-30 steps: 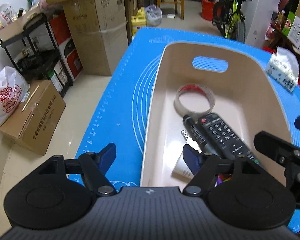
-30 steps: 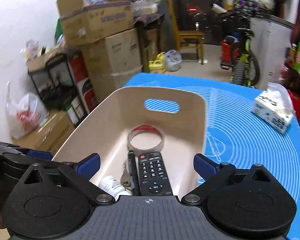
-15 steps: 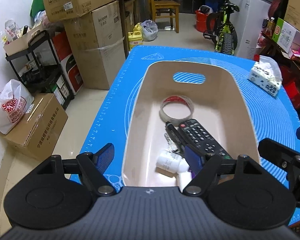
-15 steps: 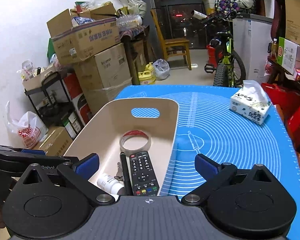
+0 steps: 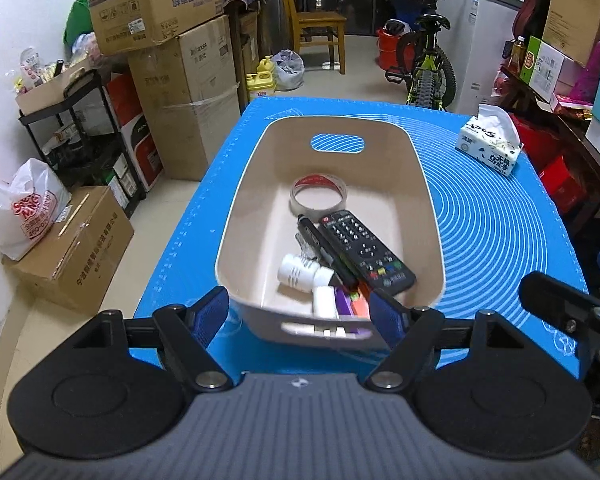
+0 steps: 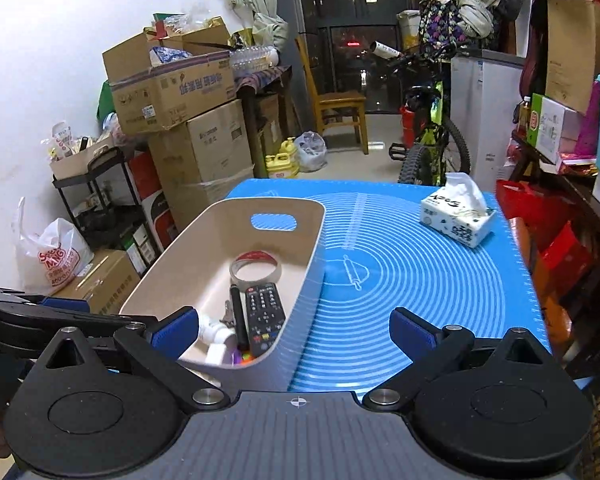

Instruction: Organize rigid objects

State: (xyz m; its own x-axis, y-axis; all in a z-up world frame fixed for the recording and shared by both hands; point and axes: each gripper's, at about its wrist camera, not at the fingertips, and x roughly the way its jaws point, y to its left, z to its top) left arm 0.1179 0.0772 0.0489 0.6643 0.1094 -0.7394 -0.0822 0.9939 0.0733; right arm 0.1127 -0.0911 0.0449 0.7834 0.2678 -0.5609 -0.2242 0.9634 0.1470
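In the beige bin point(image 5: 236, 236) lay one tape roll point(image 5: 318, 197), one remote point(image 5: 366, 251), one pen point(image 5: 326, 249), perhaps two bottles; both tools, left point(image 5: 300, 314) and right point(image 6: 294, 332), hovered angled downward, jaws apart, empty.

Evenly lit from overhead, strong fisheye bending at edges, slight motion blur on the basket point(image 5: 428, 208) rim, dark window behind, soft shadows

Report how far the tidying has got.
Done: tape roll, remote, pen and white bottle lie in the beige bin. In hand: nothing; left gripper and right gripper are open. Left: only the tissue pack sits on the mat.
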